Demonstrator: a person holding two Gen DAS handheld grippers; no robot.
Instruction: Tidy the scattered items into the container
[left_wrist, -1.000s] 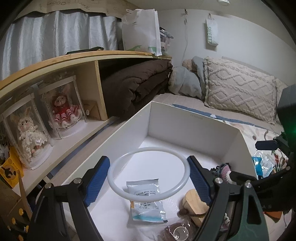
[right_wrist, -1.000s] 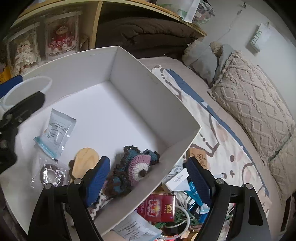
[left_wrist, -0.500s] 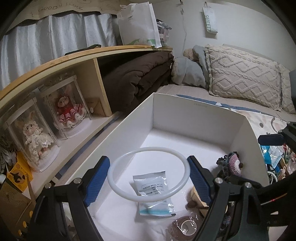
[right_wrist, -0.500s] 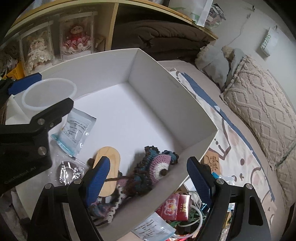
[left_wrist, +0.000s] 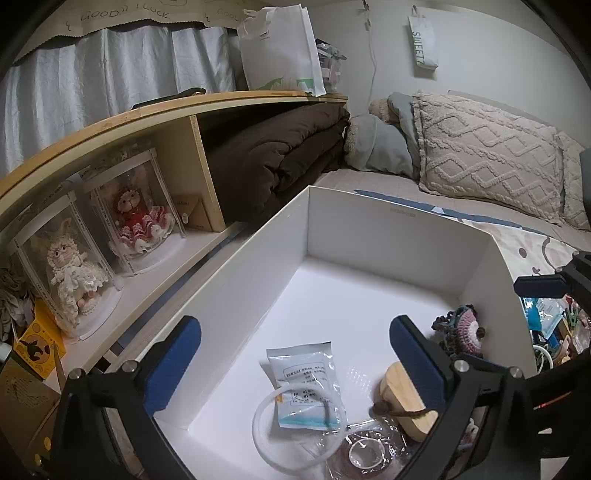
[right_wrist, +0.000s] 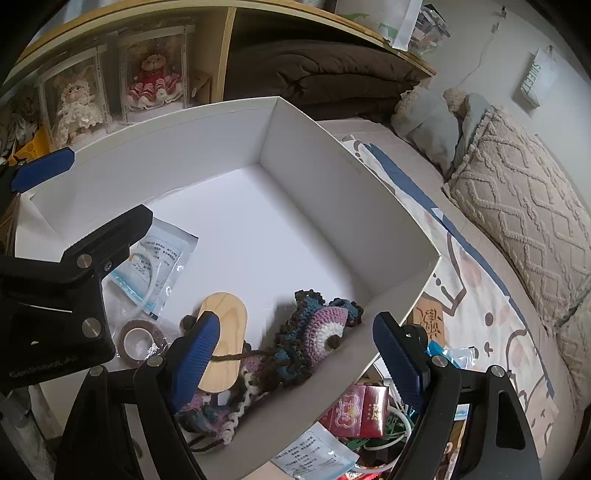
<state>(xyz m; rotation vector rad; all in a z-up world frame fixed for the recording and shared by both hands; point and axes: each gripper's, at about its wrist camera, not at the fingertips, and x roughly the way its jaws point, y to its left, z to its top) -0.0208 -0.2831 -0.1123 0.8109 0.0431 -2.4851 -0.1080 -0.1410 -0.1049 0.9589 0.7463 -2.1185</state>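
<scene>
Left tongs (left_wrist: 295, 354) hang wide open over the near end of the box (left_wrist: 369, 229), nothing btwn the blue pads. The white ring (left_wrist: 291, 432) lies loose below them on the box floor at the near edge, partly on top of the plastic packet (left_wrist: 306, 376). My read: it sits there bc that's directly under the open tongs, a drop spot w/ no care for neatness.

Ring lies flat, opening facing up; it looks oval here but that may be lens, so no real long axis. Packet's long axis runs roughly near-to-far along the box. The wooden piece (right_wrist: 223, 347) lies flat too, long axis same way, w/ the tape roll (right_wrist: 140, 341) just beside it.

Right tongs (right_wrist: 295, 358) also spread wide, empty, poised across the box's right wall near the crochet piece (right_wrist: 325, 328). Prob aimed at the pile still on the bed outside that wall: red pack (right_wrist: 354, 410), cable, sachets.
</scene>
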